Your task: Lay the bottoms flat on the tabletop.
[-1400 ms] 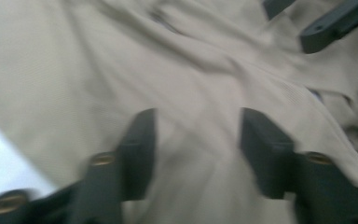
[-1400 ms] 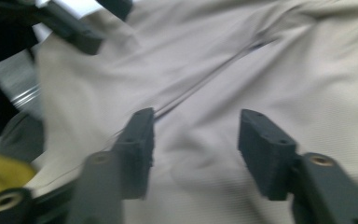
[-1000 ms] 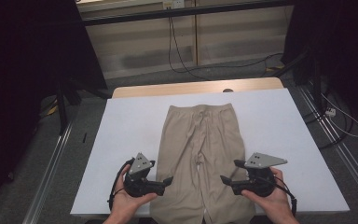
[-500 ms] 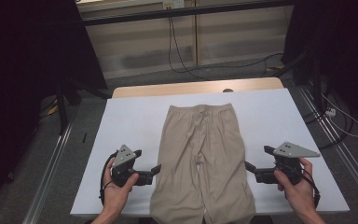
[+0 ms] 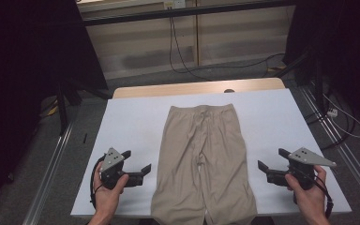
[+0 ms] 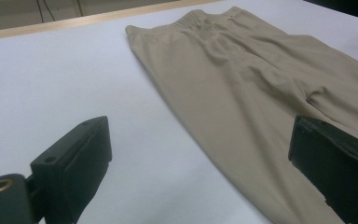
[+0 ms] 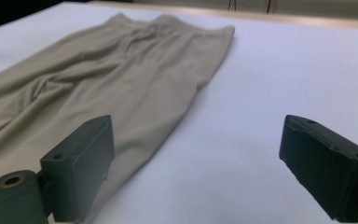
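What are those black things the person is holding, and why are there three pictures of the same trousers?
Those are grabbing tools. A person holds one in each hand: the left gripper and the right gripper. Each has two black jaws that can pinch, like big tweezers. Right now both sets of jaws are wide open and hold nothing.

One picture comes from a camera high above the table. The other two come from small cameras riding on the grippers, so you look out between their jaws.

On the white table lie beige trousers, spread flat, waistband at the far end. A gripper waits on each side of them, not touching.
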Available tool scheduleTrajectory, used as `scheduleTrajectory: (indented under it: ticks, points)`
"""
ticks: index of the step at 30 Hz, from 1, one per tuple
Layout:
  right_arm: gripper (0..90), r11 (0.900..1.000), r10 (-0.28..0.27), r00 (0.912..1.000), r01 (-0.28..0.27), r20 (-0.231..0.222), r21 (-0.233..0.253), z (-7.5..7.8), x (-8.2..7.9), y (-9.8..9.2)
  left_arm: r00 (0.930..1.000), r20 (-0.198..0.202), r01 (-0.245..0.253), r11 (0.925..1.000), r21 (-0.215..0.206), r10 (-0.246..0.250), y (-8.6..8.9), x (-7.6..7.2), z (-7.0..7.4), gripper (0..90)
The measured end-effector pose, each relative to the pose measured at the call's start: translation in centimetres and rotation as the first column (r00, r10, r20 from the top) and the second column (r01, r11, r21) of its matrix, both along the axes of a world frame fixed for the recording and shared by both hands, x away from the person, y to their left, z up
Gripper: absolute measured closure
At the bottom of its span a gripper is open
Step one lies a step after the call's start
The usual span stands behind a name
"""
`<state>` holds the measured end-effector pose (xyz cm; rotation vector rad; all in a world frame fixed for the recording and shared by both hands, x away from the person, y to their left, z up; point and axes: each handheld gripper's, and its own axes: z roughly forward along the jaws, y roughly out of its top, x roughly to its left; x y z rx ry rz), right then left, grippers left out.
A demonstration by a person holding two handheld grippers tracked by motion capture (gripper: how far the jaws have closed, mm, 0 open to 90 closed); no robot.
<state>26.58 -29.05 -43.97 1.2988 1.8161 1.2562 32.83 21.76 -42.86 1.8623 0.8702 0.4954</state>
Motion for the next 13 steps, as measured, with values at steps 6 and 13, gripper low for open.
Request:
scheduleTrajectory:
  ticks: [6, 13]
  points:
    - [9.1, 1.000, 0.009, 0.9999, -0.009, 0.014, -0.002, 0.00, 0.14, 0.17, 1.0000, 0.003, 0.005, 0.9999, -0.010, -0.005, -0.05, 0.01, 0.09, 6.2]
    - [9.1, 1.000, 0.021, 0.9997, -0.021, 0.014, -0.008, -0.07, 0.30, 0.32, 0.9997, -0.014, -0.020, 0.9998, -0.009, 0.020, 0.09, 0.14, 0.04, 6.2]
